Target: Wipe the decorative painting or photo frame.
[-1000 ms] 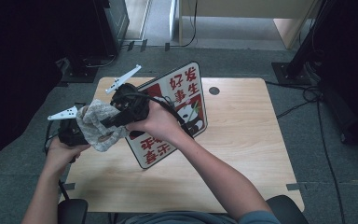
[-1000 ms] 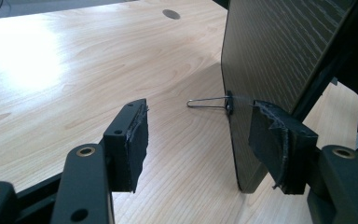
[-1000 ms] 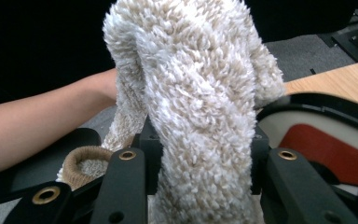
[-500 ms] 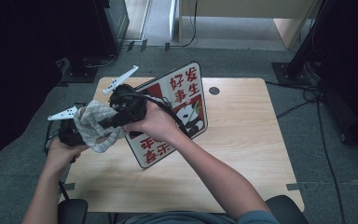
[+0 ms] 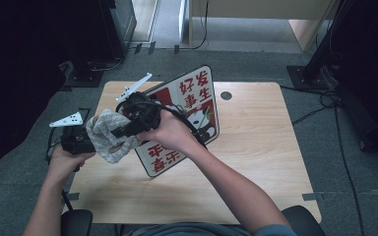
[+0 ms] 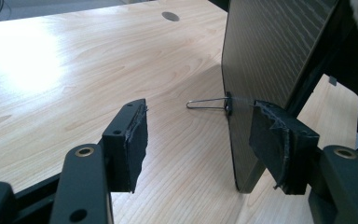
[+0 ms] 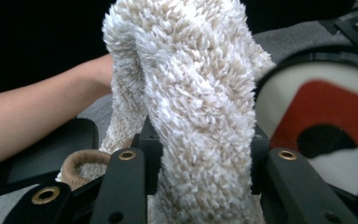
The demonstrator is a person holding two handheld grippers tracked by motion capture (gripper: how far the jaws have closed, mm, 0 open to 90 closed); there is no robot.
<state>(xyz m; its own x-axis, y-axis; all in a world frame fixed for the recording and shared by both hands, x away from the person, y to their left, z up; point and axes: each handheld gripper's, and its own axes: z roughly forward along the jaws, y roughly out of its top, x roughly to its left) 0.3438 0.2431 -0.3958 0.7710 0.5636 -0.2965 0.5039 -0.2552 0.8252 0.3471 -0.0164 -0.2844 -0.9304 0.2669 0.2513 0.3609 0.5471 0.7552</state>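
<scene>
Right gripper view: the right gripper [image 7: 199, 154] holds a fluffy, looped cream cloth [image 7: 191, 93] clamped between its jaws, just beside the glossy rounded sign board [image 5: 184, 115]. The left gripper [image 6: 209, 140] stands open around the thin board edge. I think a hard wipe could tip the board, since nothing clamps it.

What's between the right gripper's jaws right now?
A fluffy beige cloth: the right gripper is shut on it, beside the red-and-white sign board. The pile bulges over the pads, so the pinched fold and anything wrapped inside the cloth are hidden.
</scene>
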